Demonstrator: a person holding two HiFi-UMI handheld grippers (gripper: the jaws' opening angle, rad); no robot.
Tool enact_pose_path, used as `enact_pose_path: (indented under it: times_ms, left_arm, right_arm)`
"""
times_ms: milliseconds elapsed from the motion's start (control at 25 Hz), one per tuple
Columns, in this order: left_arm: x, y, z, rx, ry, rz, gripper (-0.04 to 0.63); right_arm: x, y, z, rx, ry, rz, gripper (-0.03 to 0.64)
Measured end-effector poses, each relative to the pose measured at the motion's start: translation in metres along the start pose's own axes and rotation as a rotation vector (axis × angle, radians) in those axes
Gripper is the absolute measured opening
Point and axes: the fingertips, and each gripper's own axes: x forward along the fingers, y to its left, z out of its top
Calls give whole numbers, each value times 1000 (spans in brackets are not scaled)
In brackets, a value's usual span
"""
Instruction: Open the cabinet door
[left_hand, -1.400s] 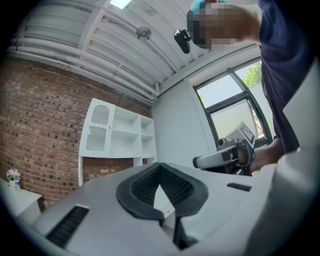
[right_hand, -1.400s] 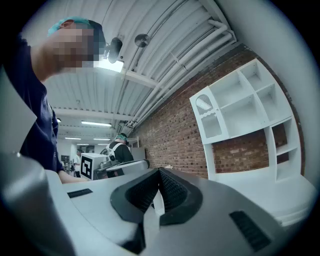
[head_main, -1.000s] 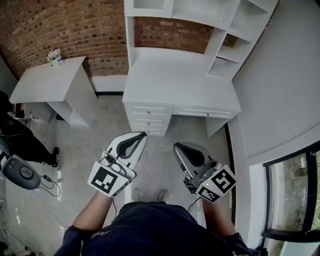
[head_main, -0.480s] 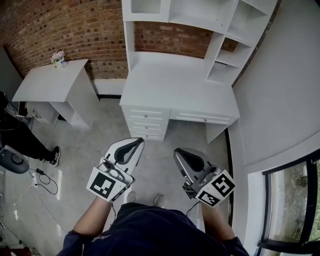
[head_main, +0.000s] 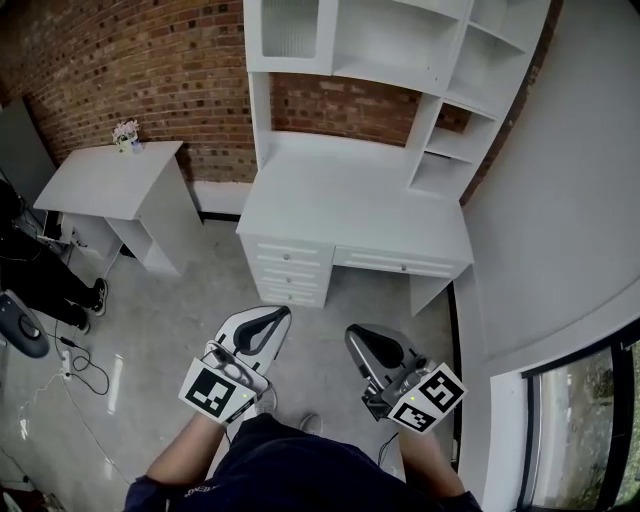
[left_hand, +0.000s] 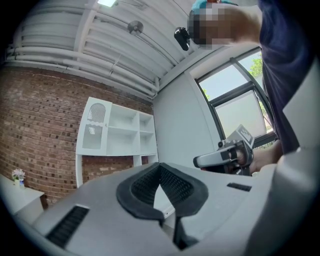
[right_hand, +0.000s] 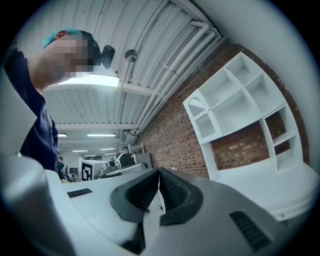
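Claws number two, both pressed together and pinching nothing. The left claw (head_main: 272, 316) and right claw (head_main: 353, 338) hang side by side over open floor (head_main: 170, 310), well short of the one big white surface (head_main: 350, 200). One cabinet door (head_main: 289, 25) sits closed at the far left top of the hutch (head_main: 400, 40), above three stacked drawers (head_main: 291, 270). One smaller surface (head_main: 105, 180) stands left, a floor gap between.

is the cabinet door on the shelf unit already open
No, the cabinet door sits flush and shut at the top left of the white shelf unit.
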Motion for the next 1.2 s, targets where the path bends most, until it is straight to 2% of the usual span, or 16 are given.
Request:
enact_pose_path:
  times_ms: [280,440,840,960,1200]
  left_arm:
    - [10,12,-12,6,34,-7,8]
    - [19,34,-18,-5,32,-10,8]
    - [51,134,-28,-38,-19,-36,6]
    - [56,164,-35,-24,5,-72,6]
    - [66,221,-29,-15,-30,-111,8]
  right_arm:
    - [15,-13,-5,21,5,6,26]
    - [37,-27,-7,25,12,1,26]
    - [134,-67,-9,17,25,-30,26]
    - [164,-78,-6,21,19,-52,26]
    - [217,-92,0,0,7,-88,26]
